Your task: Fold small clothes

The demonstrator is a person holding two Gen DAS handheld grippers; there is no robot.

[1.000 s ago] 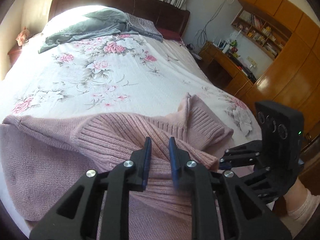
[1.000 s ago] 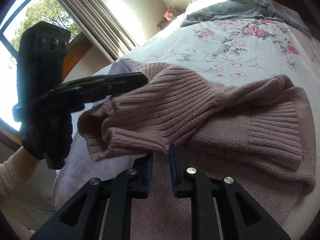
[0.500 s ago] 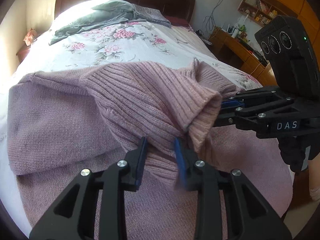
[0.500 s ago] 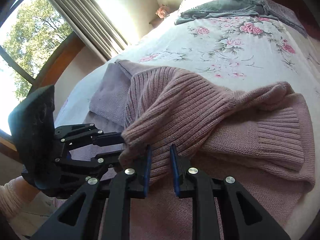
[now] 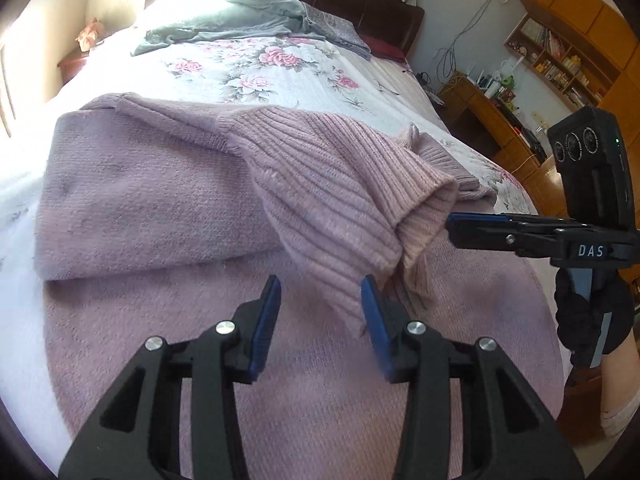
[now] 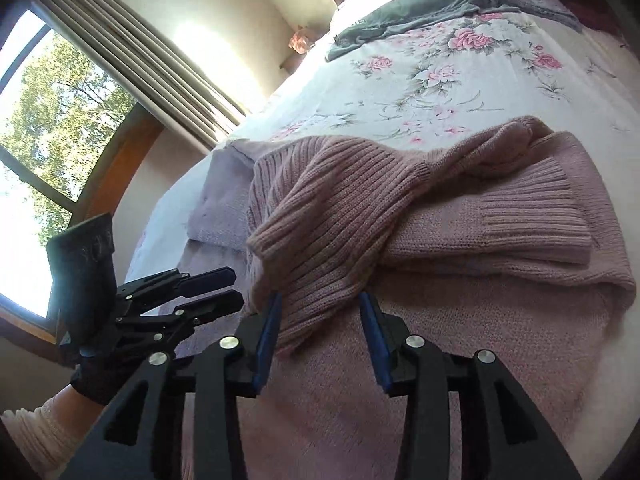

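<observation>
A pink knitted sweater [image 5: 140, 208] lies spread on the bed, its wide ribbed band [image 5: 340, 200] folded back over the body. My left gripper [image 5: 320, 312] is open, and the band's loose edge sags between its blue pads without being pinched. To its right, my right gripper [image 5: 456, 228] points in at the band's corner. In the right wrist view the right gripper [image 6: 320, 332] also stands open, with the ribbed band [image 6: 340, 208] drooping between its fingers over the sweater [image 6: 480, 320]. The left gripper [image 6: 236, 288] shows at the left, jaws apart.
The bed has a white floral sheet [image 5: 280, 72], with a grey garment [image 5: 224, 20] heaped by the dark headboard. A wooden desk and shelves [image 5: 500, 120] stand to the right of the bed. A curtained window [image 6: 60, 120] is on the other side.
Both grippers were shut on the ribbed band and carried it over the sweater's body. Both have since opened and let it go, and the band lies folded over.
</observation>
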